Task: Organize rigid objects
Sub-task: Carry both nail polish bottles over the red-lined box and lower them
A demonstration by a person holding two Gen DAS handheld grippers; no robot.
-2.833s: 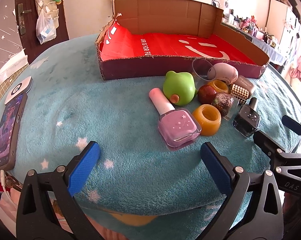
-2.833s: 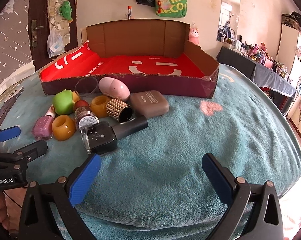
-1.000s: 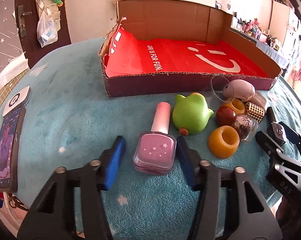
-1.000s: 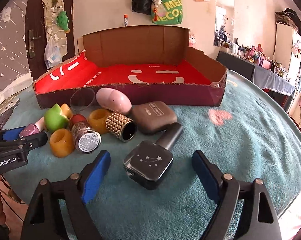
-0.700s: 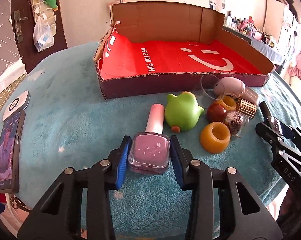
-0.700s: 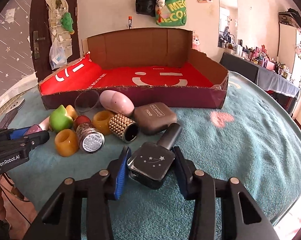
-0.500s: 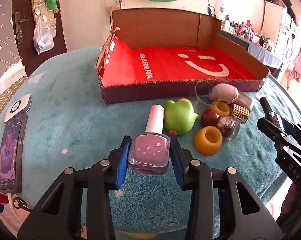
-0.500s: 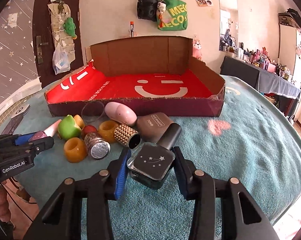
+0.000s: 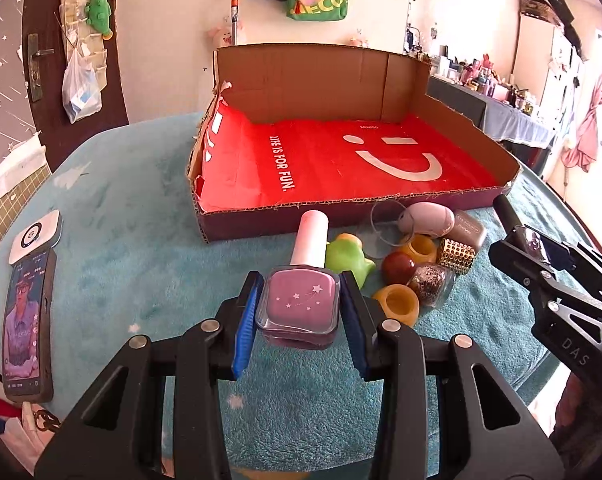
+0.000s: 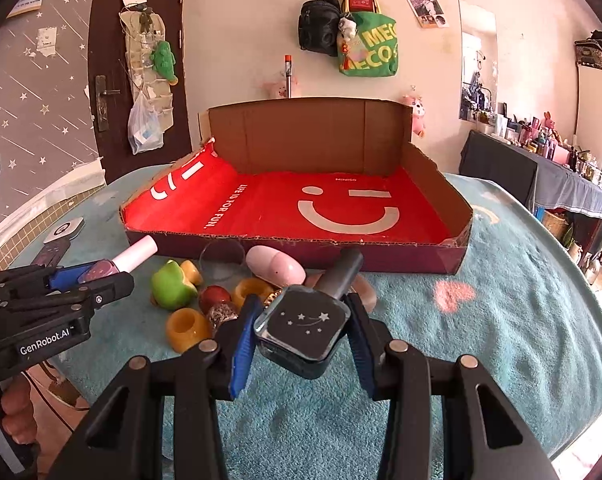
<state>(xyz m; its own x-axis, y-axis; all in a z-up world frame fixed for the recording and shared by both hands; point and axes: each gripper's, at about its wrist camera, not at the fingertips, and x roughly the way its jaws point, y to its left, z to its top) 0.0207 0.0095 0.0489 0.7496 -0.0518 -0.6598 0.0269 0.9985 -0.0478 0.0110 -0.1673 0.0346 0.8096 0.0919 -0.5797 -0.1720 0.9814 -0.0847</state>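
Observation:
My left gripper [image 9: 299, 312] is shut on a pink nail-polish-shaped bottle [image 9: 301, 300] with a pale pink cap and holds it above the teal blanket. It also shows at the left of the right wrist view [image 10: 101, 270]. My right gripper [image 10: 303, 334] is shut on a black bottle of the same shape [image 10: 305, 330], lifted off the blanket. A cardboard box with a red smiley lining [image 9: 381, 164] stands open behind, with nothing in it. Loose items lie in front of it: a green frog toy [image 9: 347, 260], yellow rings [image 9: 397, 304], a pink egg-shaped case [image 9: 425, 216].
A phone [image 9: 25, 320] and a white charger [image 9: 35, 236] lie at the blanket's left edge. A brown case [image 9: 467, 232], a studded gold cylinder [image 9: 457, 256], a glitter jar [image 9: 431, 280] and a clear glass [image 9: 385, 220] sit among the loose items. A cluttered desk [image 10: 541, 168] stands at the right.
Both grippers closed on their bottles about a second ago and have since lifted them up off the blanket, toward the box.

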